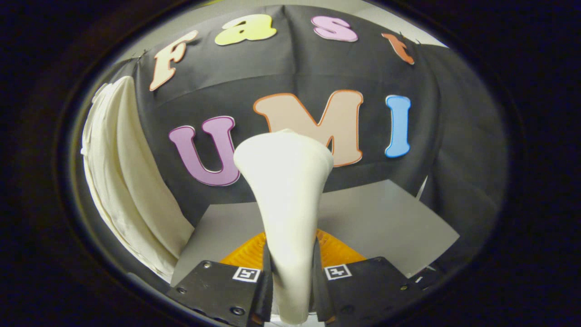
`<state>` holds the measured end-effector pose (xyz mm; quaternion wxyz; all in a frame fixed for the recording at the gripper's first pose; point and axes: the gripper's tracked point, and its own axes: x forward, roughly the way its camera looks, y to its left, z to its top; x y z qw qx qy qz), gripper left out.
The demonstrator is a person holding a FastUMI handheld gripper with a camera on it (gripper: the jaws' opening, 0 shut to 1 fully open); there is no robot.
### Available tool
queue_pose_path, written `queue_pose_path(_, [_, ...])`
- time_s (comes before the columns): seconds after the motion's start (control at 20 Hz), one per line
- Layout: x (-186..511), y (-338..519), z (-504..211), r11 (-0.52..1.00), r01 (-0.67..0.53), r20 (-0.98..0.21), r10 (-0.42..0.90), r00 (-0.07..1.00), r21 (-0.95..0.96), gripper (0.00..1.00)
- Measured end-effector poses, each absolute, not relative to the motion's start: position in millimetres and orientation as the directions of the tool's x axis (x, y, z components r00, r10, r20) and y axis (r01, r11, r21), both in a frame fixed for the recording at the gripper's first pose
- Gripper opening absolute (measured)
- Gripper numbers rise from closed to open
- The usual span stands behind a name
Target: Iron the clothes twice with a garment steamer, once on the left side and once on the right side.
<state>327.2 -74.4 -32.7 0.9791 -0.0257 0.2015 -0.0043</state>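
Observation:
A white garment steamer [287,200] stands upright between my two fingers, its handle narrow at the bottom and its head flaring wide at the top. My gripper [292,279] is shut on the steamer's handle, both black fingers [261,284] pressing its sides. A cream-white garment [129,181] hangs to the left against the black cloth wall, falling in long folds. The steamer's head is apart from the garment, well to its right.
An orange ribbed round object [333,250] lies on the grey table [390,222] just behind the steamer's handle. The black cloth wall [454,150] closes the space beyond and to the right.

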Motion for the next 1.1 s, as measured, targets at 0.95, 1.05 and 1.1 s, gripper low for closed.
queue_pose_path(0.95, [99,127,48,0.999,-0.011,-0.173,0.002,0.985,-0.047,0.35])
queue_pose_path(1.05, [91,158,50,0.998,-0.034,-0.174,0.025,0.984,-0.051,0.35])
queue_pose_path(1.1, [88,170,48,0.998,-0.039,-0.181,0.029,0.983,-0.05,0.35])
